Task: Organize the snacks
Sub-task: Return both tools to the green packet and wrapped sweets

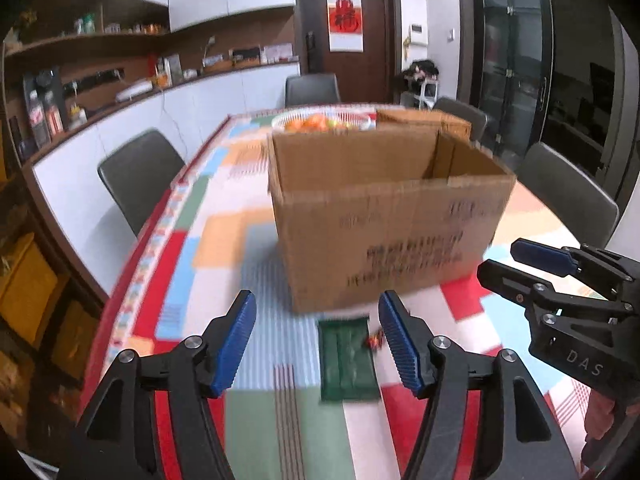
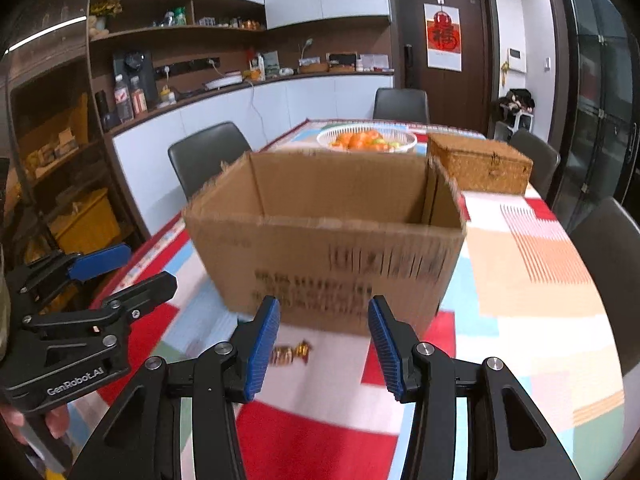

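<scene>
Looking along both grippers, I see two snacks on the desk [image 1: 280,344], in front of the open cardboard box [image 1: 384,216]. One is a flat dark green packet [image 1: 347,360], lying with its long side pointing away from me. The other is a small candy [image 2: 291,353] in a shiny gold and red wrapper, twisted at the ends; it lies just beside the packet's far right corner, and I cannot tell whether they touch.

My left gripper [image 1: 318,344] has its fingers moderately apart and empty, the green packet showing between them. My right gripper [image 2: 324,344] also has its fingers partly apart with nothing held, and the candy lies near the left finger.

The box stands close behind the snacks, so room is small there, but the cloth nearer to me is free. The desk's left edge is well apart.

Behind the box I count one white fruit basket [image 2: 366,140] and one woven case [image 2: 478,166].
</scene>
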### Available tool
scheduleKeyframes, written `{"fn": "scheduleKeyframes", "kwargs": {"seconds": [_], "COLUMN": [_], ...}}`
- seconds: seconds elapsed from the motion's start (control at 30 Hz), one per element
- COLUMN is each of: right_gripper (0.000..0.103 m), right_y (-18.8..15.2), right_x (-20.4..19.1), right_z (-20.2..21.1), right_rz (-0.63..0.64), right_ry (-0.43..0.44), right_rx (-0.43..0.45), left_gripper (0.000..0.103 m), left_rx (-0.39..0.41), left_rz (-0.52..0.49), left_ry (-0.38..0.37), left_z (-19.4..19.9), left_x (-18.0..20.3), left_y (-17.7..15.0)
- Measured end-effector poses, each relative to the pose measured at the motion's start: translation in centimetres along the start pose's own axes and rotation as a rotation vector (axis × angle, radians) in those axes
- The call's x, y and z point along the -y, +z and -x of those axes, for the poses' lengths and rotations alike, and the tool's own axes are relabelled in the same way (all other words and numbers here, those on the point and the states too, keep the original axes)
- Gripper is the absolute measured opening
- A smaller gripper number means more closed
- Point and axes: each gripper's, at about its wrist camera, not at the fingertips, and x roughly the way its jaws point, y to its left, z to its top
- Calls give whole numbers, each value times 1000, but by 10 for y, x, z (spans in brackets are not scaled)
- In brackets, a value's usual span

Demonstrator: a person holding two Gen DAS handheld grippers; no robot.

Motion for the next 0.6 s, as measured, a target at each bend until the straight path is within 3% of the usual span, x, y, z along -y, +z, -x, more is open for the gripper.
{"fn": "scheduleKeyframes", "kwargs": {"seconds": [0.27,0.6], "right_gripper": [47,47], "right_y": [-37,-51], "right_x": [4,10], "right_z": [-23,-47], "right_rz": [-63,-104], "right_ry": [17,34], "right_rx": [-107,-175], "left_gripper": [63,63], "left_rx": [-96,-172], "left_rz": [22,18], "left_ry": [-43,-61], "left_z": [-30,-67], "left_x": [3,11], "left_y": [-30,-45]}}
